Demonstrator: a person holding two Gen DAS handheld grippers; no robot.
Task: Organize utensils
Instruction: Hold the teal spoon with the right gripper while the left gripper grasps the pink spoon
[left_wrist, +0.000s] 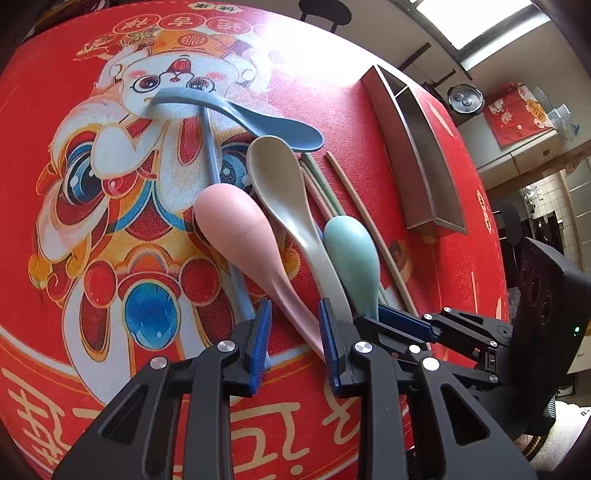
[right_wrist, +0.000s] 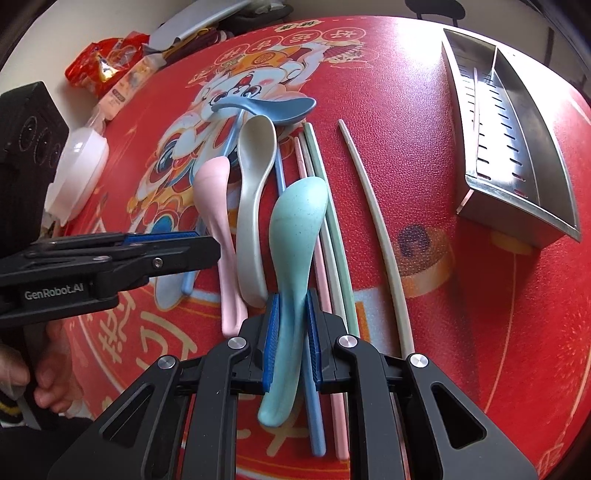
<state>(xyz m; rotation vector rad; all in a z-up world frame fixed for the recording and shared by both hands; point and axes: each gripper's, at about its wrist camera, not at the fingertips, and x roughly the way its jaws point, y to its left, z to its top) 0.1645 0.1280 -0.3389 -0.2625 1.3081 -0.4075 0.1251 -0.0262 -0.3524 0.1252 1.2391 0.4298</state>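
Several pastel spoons and chopsticks lie on a red printed mat. My right gripper (right_wrist: 290, 330) is shut on the handle of the teal spoon (right_wrist: 297, 221), whose bowl points away from me; it also shows in the left wrist view (left_wrist: 351, 254). My left gripper (left_wrist: 293, 332) is open, its jaws on either side of the pink spoon (left_wrist: 236, 229) handle, not closed on it. The beige spoon (left_wrist: 280, 184) lies between pink and teal. The blue spoon (left_wrist: 258, 118) lies across the far end. The steel utensil tray (right_wrist: 517, 147) stands at the right.
Loose chopsticks (right_wrist: 373, 210) lie between the spoons and the tray. A snack bag (right_wrist: 107, 62) and a white lidded container (right_wrist: 77, 166) sit at the mat's left edge. The right gripper (left_wrist: 413, 321) shows beside my left one in the left wrist view.
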